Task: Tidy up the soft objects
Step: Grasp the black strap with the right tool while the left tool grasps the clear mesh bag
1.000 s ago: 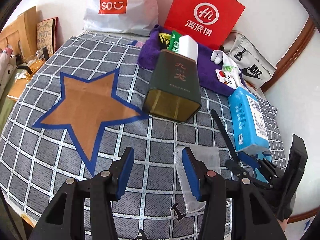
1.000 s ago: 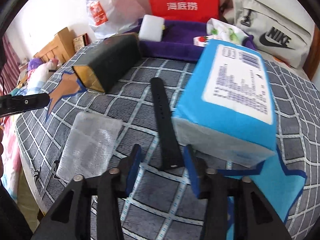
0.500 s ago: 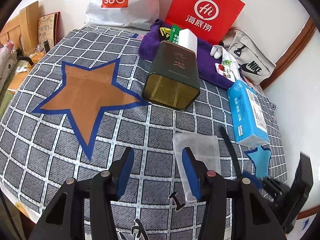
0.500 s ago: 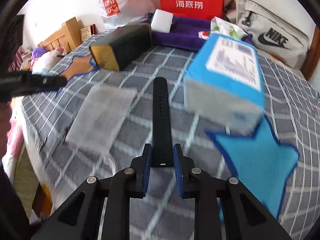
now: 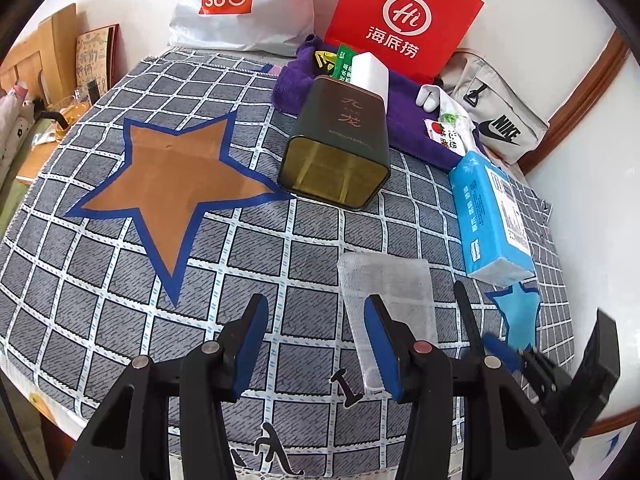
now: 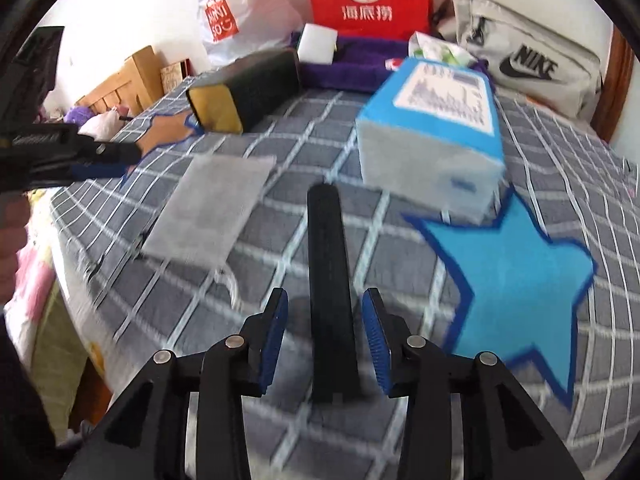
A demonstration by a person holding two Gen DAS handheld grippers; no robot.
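A black watch strap (image 6: pixel 330 288) lies on the checked cloth, its near end between the fingers of my right gripper (image 6: pixel 325 332), which is open and apart from it. The strap also shows in the left wrist view (image 5: pixel 466 312). A clear bubble-wrap pouch (image 5: pixel 390 292) lies flat left of the strap, also in the right wrist view (image 6: pixel 212 210). A blue tissue pack (image 6: pixel 436 120) rests beyond the blue star (image 6: pixel 516 276). My left gripper (image 5: pixel 316 344) is open and empty, its right finger over the pouch's near edge.
A brown star (image 5: pixel 176 176) marks the cloth at left. A dark green tin (image 5: pixel 340 148) lies on its side. Behind it are a purple towel (image 5: pixel 408 128) with a white foam block (image 5: pixel 370 74), a red bag (image 5: pixel 404 28), a Miniso bag (image 5: pixel 236 0) and a Nike pouch (image 5: pixel 496 124).
My right gripper closed on the strap half a second ago and now stands open, with the strap lying between its fingers. The left gripper has pulled back a little and stayed open.
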